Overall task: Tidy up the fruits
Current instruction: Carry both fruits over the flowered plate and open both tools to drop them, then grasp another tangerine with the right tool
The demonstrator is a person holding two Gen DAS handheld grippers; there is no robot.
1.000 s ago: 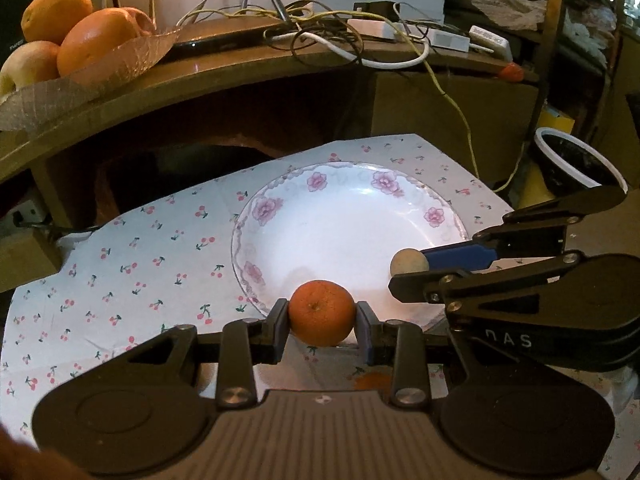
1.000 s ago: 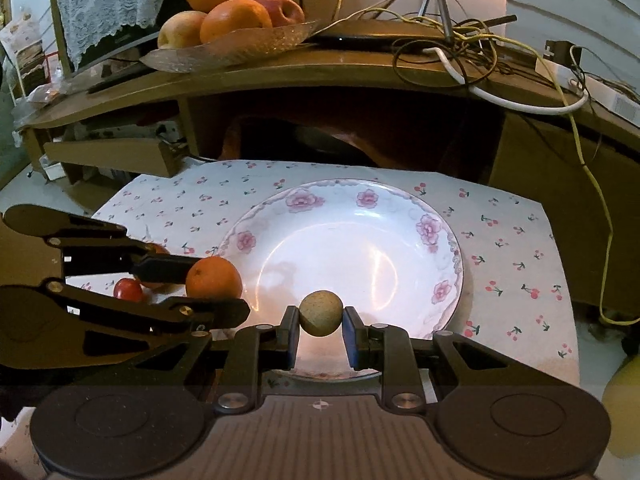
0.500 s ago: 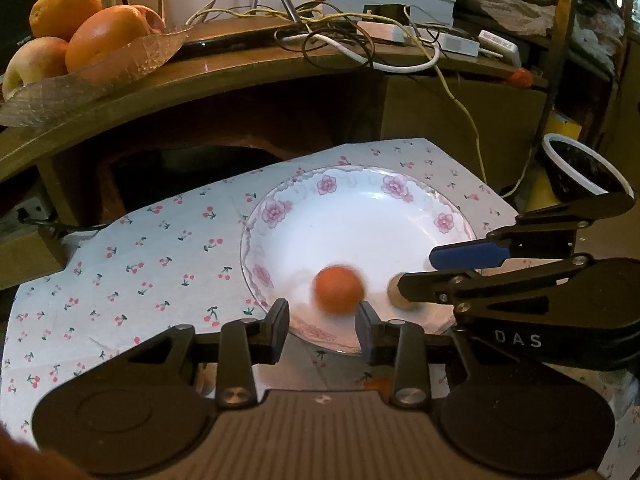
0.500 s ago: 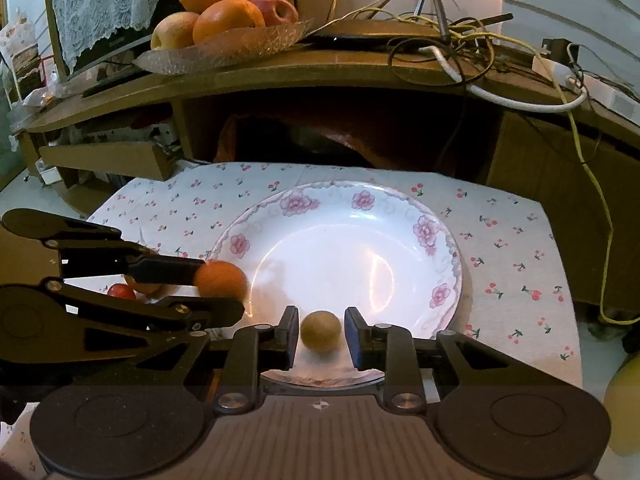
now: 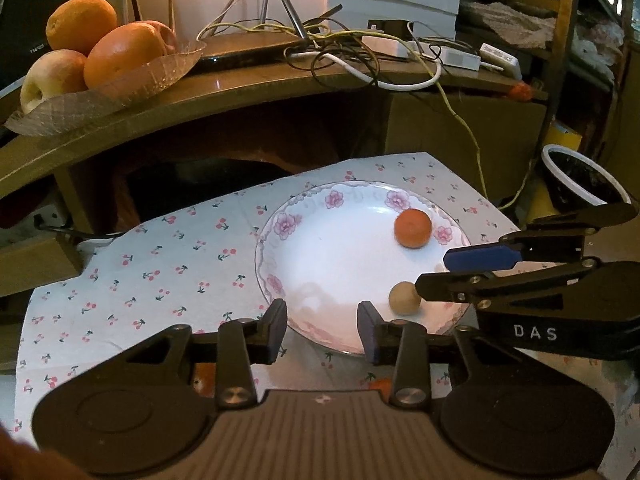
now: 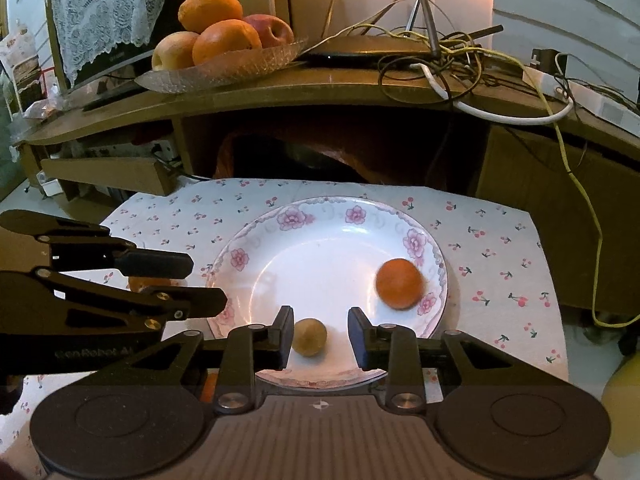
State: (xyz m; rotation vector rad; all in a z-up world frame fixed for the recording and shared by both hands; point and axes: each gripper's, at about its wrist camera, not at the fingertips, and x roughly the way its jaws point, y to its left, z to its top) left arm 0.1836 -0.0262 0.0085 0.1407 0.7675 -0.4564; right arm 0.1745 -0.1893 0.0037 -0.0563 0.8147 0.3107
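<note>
My left tongs (image 5: 322, 326) are spread apart with nothing between them, at the near rim of the flowered plate (image 5: 280, 280). The orange (image 5: 413, 228) lies on the plate's far right side, well clear of them. My right tongs (image 6: 320, 336) gape around the small tan fruit (image 6: 308, 336), which rests on the plate without touching either finger.
</note>
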